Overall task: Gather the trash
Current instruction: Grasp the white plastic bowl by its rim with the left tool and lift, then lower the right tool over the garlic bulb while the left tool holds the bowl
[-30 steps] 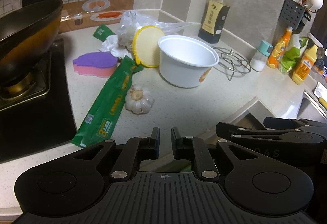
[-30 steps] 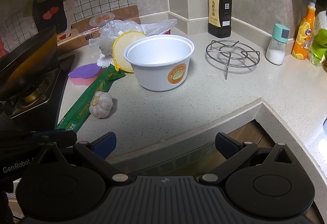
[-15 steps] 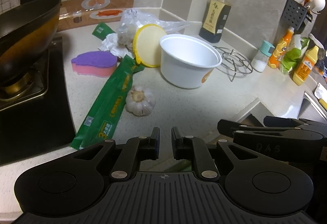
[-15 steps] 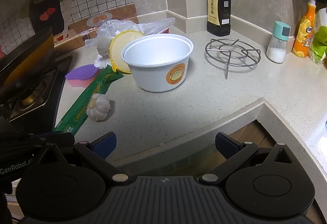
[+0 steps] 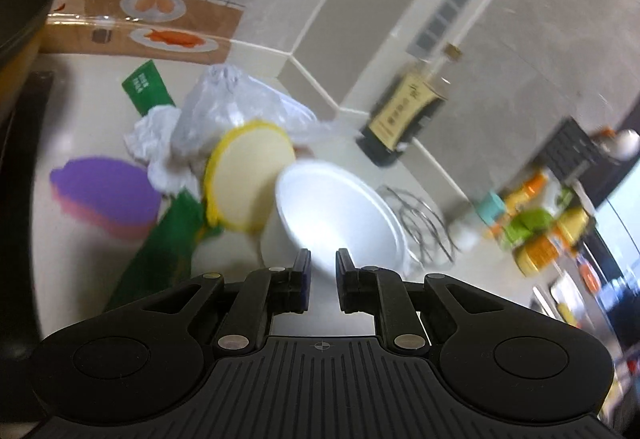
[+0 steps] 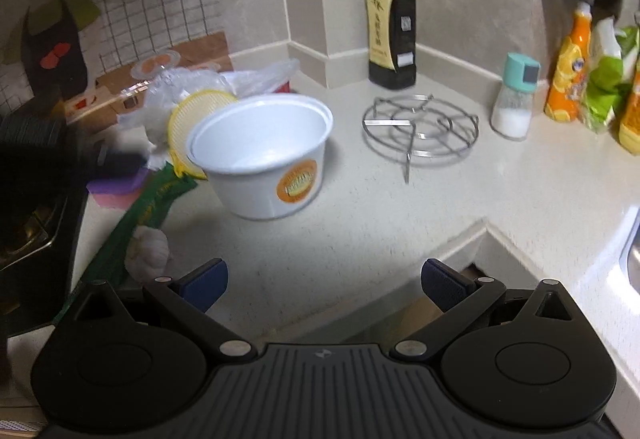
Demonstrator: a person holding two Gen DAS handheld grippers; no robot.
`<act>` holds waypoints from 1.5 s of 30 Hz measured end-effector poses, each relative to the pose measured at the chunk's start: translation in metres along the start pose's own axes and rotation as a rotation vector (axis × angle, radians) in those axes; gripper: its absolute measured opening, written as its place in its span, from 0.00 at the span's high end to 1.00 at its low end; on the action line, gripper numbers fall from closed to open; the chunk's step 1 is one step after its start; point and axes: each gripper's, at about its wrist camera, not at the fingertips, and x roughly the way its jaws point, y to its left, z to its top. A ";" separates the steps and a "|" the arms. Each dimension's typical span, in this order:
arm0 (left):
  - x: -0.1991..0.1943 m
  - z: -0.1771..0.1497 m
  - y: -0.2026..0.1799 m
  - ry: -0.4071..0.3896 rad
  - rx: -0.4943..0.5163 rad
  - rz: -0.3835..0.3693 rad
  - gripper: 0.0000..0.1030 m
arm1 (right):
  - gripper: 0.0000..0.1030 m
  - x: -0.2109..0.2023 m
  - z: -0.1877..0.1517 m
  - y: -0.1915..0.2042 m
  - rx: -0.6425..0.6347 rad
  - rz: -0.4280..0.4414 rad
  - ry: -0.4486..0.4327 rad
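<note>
On the pale counter stands a white takeaway bowl (image 6: pixel 264 159) (image 5: pixel 340 215) with a yellow lid (image 6: pixel 196 115) (image 5: pixel 248 175) leaning on its left side. Behind them lie a clear plastic bag (image 5: pixel 232 107), a crumpled tissue (image 5: pixel 152 143) and a small green packet (image 5: pixel 146 89). A long green wrapper (image 6: pixel 148 207) (image 5: pixel 160 255) runs toward me, with a garlic bulb (image 6: pixel 148 247) beside it. My left gripper (image 5: pixel 322 259) is shut and empty, close in front of the bowl's rim, tilted. My right gripper (image 6: pixel 324 279) stands open and empty at the counter's front edge.
A purple and pink sponge (image 5: pixel 104 191) lies left of the trash, by the black stove (image 6: pixel 24 239). To the right are a wire trivet (image 6: pixel 420 127), a dark sauce bottle (image 6: pixel 390 23), a salt shaker (image 6: pixel 516 95) and orange bottles (image 6: pixel 568 71). A sink edge (image 6: pixel 632 255) shows at far right.
My left gripper has swept forward to the bowl and rolled, blurring its view; it now shows as a dark blur at the left of the right wrist view. The right gripper edged forward.
</note>
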 end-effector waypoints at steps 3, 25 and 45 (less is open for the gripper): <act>0.027 0.018 0.001 0.012 0.013 0.072 0.85 | 0.00 0.003 -0.005 0.001 0.004 -0.031 0.020; 0.035 -0.026 0.025 0.177 0.078 0.012 0.88 | 0.00 -0.002 -0.002 -0.024 0.001 -0.038 -0.023; -0.029 0.009 0.090 -0.101 -0.184 0.145 0.88 | 0.15 0.058 -0.004 0.119 -0.353 0.303 -0.023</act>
